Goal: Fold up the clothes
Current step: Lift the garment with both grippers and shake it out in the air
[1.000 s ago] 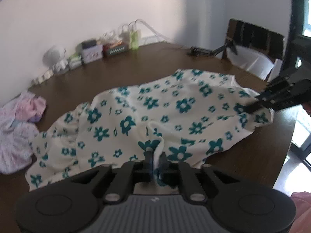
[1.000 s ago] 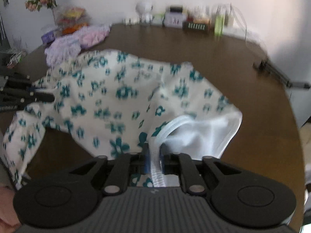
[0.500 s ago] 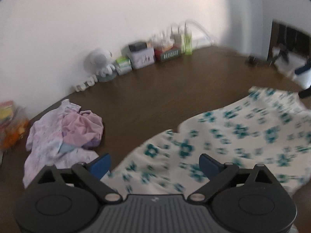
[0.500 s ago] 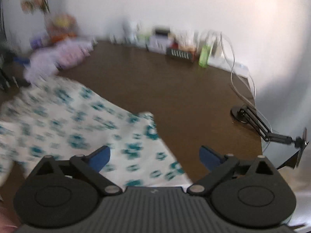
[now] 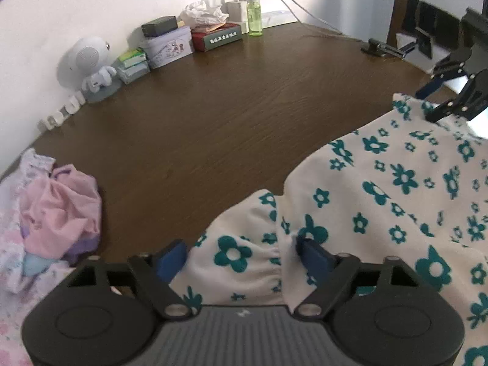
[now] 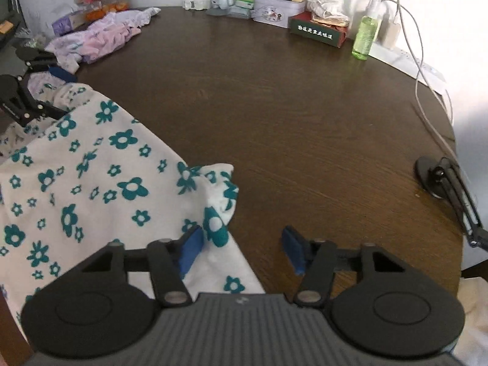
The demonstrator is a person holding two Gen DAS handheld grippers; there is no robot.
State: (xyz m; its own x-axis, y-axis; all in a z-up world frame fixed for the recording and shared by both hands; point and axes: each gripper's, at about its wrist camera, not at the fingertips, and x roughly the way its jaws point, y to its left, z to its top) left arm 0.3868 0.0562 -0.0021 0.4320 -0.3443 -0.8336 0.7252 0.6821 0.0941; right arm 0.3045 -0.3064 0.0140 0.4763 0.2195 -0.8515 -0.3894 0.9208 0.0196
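Soft matt cloth, floral garment; smooth dark wood-grain table, faint sheen; translucent green plastic bottle.

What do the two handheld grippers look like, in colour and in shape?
Both are alike. The left gripper and the right gripper each have a grey ribbed body with a small pale logo, two round black discs at the sides, and black angular linkage arms with silver pivot pins. The fingers end in blue pads. No cables or sleeves are visible.
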